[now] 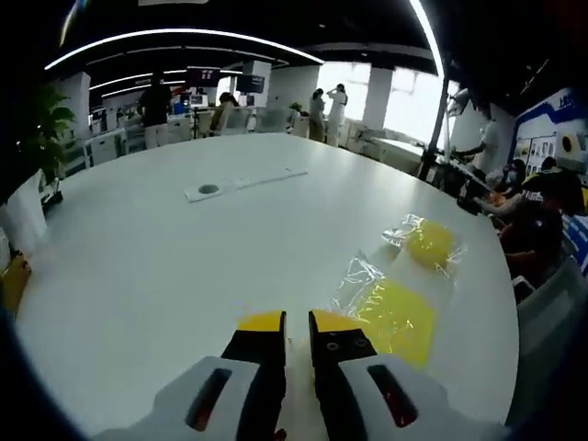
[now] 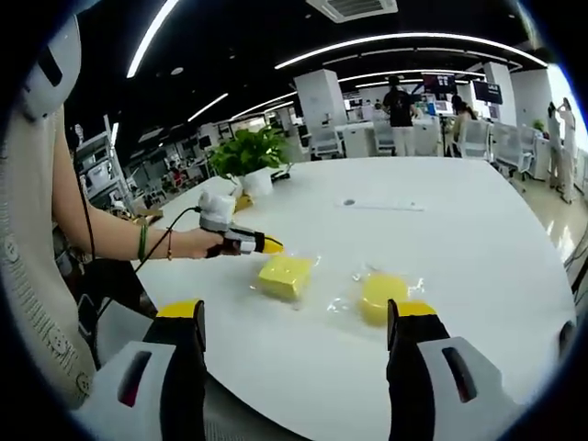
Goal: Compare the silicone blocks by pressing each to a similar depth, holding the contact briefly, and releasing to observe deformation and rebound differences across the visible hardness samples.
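The square block (image 2: pixel 285 275) sat on the desk (image 2: pixel 478 220) just past the left hand-held gripper (image 2: pixel 266 245), jaws nearly together, while the right hand-held gripper (image 2: pixel 294 354) hung back wide apart.

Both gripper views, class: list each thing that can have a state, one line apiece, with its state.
Left gripper: jaws nearly shut, holding nothing, beside the square block.
Right gripper: jaws wide open, empty.
Square block: flat on the table, in clear wrap, untouched.
Round block: flat on the table, in clear wrap, untouched.
Plant: upright in a white pot.
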A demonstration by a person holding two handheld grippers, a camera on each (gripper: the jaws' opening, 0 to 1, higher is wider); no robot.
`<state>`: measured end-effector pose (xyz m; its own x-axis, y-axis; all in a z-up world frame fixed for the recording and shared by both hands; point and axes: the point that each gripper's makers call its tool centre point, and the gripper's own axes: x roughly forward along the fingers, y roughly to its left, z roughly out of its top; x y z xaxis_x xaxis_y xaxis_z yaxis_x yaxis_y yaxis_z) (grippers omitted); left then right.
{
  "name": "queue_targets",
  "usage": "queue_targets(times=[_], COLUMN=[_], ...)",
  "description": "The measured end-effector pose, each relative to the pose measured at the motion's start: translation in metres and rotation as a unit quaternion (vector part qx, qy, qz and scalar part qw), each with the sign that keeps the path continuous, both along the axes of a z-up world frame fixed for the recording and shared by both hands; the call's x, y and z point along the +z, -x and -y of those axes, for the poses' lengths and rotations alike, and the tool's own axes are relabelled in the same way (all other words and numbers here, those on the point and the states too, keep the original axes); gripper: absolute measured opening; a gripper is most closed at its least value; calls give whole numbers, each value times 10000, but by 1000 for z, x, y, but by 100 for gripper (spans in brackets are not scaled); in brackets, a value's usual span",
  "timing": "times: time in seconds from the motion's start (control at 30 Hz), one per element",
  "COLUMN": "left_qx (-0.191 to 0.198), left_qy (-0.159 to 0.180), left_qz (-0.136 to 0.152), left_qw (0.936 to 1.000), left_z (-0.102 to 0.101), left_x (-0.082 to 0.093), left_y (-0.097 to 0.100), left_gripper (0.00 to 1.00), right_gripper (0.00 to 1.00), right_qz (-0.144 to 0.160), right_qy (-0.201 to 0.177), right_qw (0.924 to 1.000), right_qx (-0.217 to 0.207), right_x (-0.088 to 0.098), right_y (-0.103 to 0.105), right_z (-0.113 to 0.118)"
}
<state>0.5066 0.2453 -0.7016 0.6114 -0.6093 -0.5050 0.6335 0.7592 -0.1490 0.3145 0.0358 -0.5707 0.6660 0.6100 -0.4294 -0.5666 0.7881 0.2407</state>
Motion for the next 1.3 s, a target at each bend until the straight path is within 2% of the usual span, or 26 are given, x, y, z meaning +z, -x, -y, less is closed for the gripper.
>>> queue_targets(times=[0.1,0.2,0.33,0.5,0.63,0.9,1.13,1.2,1.3], left_qx=[128,231,245,307,483,868,1090,1130,1135], left_qy=[26,122,281,522,804,1053,1202,1220,1224], left_qz=[51,97,248,492,583,700,790,732,808], left_qw=[9999,9996,9990,9970,9939,9882,9836,9834,9826], left_z=[-6,-8,-8,-8,-10,-14,-18,-17,-17], left_x=[13,32,61,99,119,140,147,149,153], left_y=[0,10,33,81,120,182,213,222,232], left_gripper=[21,34,37,44,49,55,66,67,67], right_gripper=[76,76,76,77,79,83,88,89,88], right_qz=[64,129,231,301,355,682,825,824,806], right_qy=[-25,-67,-147,-270,-321,-543,-895,-973,-1014], right_qw=[10000,9999,9996,9989,9981,9950,9911,9902,9898], right_qx=[12,48,96,220,392,483,544,569,601], right_x=[3,7,13,17,20,32,34,32,28], right_y=[1,4,7,16,22,26,37,41,43], right_z=[0,-1,-1,3,7,15,16,18,21])
